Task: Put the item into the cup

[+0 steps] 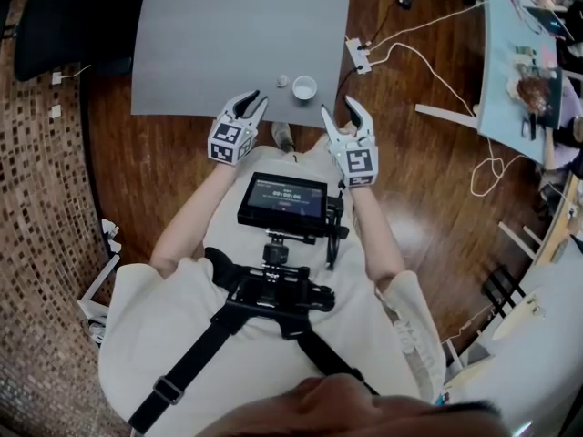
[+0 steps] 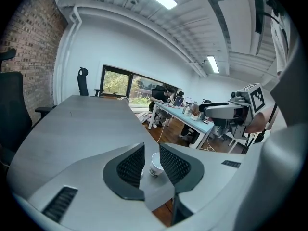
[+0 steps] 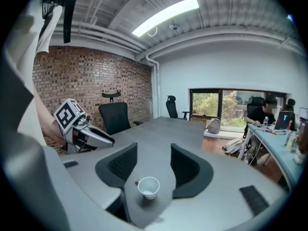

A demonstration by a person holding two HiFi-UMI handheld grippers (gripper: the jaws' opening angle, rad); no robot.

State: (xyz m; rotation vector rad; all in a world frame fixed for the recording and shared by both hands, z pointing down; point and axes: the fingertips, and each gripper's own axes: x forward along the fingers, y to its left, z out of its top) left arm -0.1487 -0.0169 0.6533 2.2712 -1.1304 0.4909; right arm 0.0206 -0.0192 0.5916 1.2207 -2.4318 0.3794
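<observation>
A small white cup [image 1: 303, 87] stands upright near the front edge of the grey table [image 1: 237, 35]. A tiny pale item [image 1: 282, 81] lies just to its left. My left gripper [image 1: 250, 104] hovers at the table edge, short of the item, jaws open and empty. My right gripper [image 1: 338, 109] is off the edge, right of the cup, also open and empty. In the left gripper view the cup [image 2: 155, 164] shows beyond the gap of that gripper [image 2: 152, 152]. The right gripper view shows the cup [image 3: 148, 186] and item [image 3: 137, 181] ahead of that gripper [image 3: 154, 150].
A power strip [image 1: 358, 55] with white cables lies on the wood floor right of the table. A black office chair [image 1: 64, 30] stands at the table's left. A light blue desk [image 1: 519, 62] with clutter is at far right. A screen [image 1: 283, 200] hangs on the person's chest rig.
</observation>
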